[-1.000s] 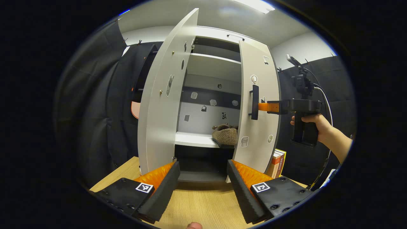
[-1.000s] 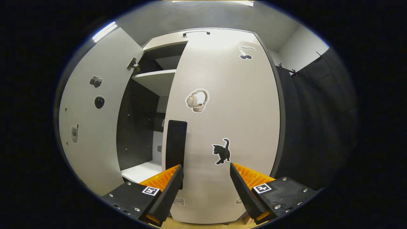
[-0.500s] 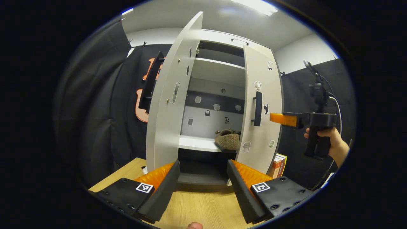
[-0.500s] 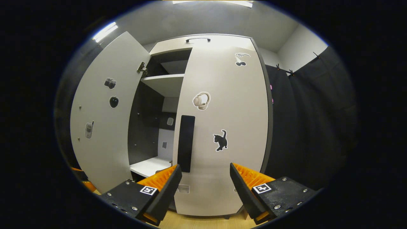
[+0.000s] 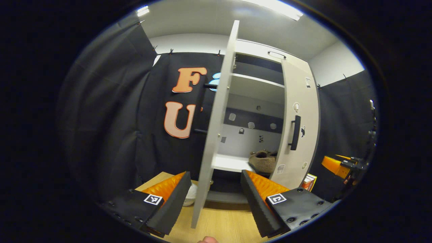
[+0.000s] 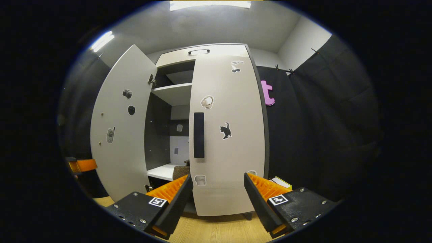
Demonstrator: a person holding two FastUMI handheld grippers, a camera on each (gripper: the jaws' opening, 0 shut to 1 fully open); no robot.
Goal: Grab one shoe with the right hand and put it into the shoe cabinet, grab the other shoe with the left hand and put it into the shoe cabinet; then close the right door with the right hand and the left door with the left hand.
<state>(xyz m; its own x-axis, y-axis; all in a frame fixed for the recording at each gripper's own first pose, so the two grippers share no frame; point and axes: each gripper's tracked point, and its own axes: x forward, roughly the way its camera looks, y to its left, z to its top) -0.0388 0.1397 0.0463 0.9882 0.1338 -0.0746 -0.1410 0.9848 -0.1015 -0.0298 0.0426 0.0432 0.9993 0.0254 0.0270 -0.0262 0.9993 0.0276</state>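
Dead ahead of the left gripper (image 5: 216,199) — spread wide, holding nothing — stands the left door (image 5: 216,128) edge-on (handle on its far-left face).

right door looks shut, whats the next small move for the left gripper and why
Probably bring the open left gripper round to the outer face of the left door and push it closed. That door stands wide open, edge-on between the fingers, the shoe sits on the shelf, and the right door looks closed.
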